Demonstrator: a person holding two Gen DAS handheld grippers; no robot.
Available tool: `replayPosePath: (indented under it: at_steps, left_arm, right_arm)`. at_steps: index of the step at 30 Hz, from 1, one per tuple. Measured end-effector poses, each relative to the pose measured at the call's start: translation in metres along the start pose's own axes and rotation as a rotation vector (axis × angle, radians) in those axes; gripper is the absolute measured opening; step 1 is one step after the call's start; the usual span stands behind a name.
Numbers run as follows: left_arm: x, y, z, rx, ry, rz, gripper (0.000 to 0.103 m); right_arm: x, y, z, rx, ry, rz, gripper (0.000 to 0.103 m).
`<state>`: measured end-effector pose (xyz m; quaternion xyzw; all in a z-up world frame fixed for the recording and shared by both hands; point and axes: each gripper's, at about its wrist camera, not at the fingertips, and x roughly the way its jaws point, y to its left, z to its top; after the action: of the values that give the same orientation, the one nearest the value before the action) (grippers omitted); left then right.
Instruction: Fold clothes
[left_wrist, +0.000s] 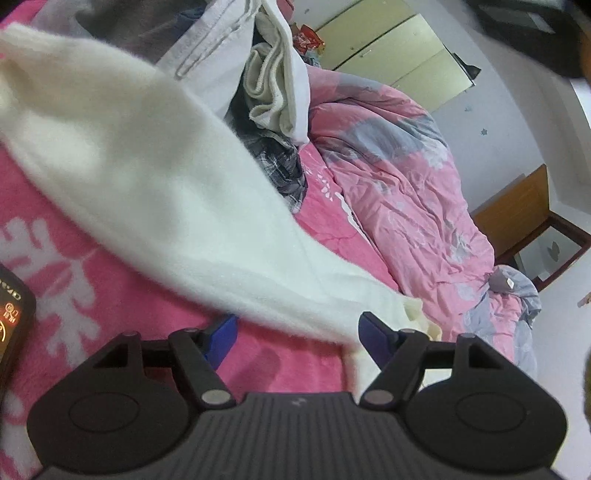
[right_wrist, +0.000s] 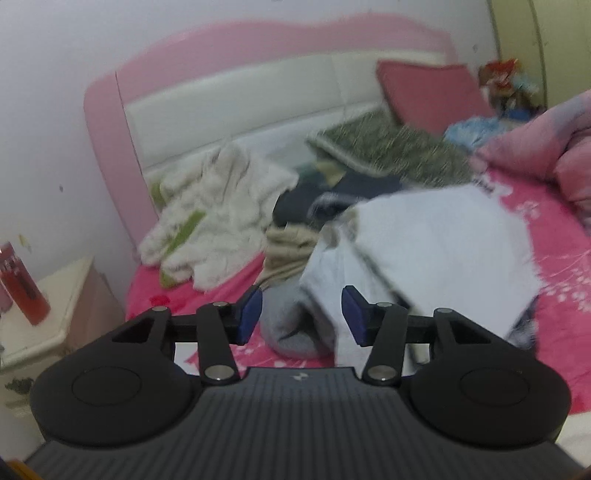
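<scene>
While both tools gape empty, the left tool (left_wrist: 297, 334) straddles a white garment (left_wrist: 147, 177).

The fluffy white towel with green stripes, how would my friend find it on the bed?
Start at the pink and white headboard. Just below it, at the bed's left corner near the nightstand, lies a crumpled towel. It is the only shaggy cream cloth with bright green stripes; the clothes beside it are smooth, and dark, tan or pale.
</scene>
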<state>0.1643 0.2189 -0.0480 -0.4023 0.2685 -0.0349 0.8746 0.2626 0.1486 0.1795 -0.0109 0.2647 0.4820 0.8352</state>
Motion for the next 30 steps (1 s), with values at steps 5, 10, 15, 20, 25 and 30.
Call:
replayPosePath:
  at_steps: [5, 10, 15, 20, 25, 30]
  left_arm:
    - [-0.002, 0.002, 0.001, -0.016, -0.021, 0.011, 0.073]
    - [-0.005, -0.002, -0.001, -0.013, -0.043, 0.032, 0.073]
    - [-0.014, -0.013, -0.003, 0.022, -0.14, 0.124, 0.073]
    - [-0.019, -0.028, -0.014, 0.066, -0.231, 0.216, 0.073]
    - [-0.012, -0.04, -0.026, 0.067, -0.235, 0.217, 0.076]
    - [-0.002, -0.038, -0.026, 0.014, -0.177, 0.197, 0.076]
  right_arm:
    - [-0.097, -0.044, -0.006, 0.077, -0.156, -0.086, 0.047]
    - [-0.237, -0.088, -0.027, 0.143, -0.363, -0.287, 0.047]
    - [-0.347, -0.122, -0.064, 0.263, -0.459, -0.436, 0.047]
    - [-0.368, -0.157, -0.101, 0.36, -0.376, -0.504, 0.047]
    - [-0.286, -0.2, -0.128, 0.381, -0.106, -0.485, 0.047]
    - [-0.168, -0.227, -0.127, 0.2, 0.092, -0.402, 0.047]
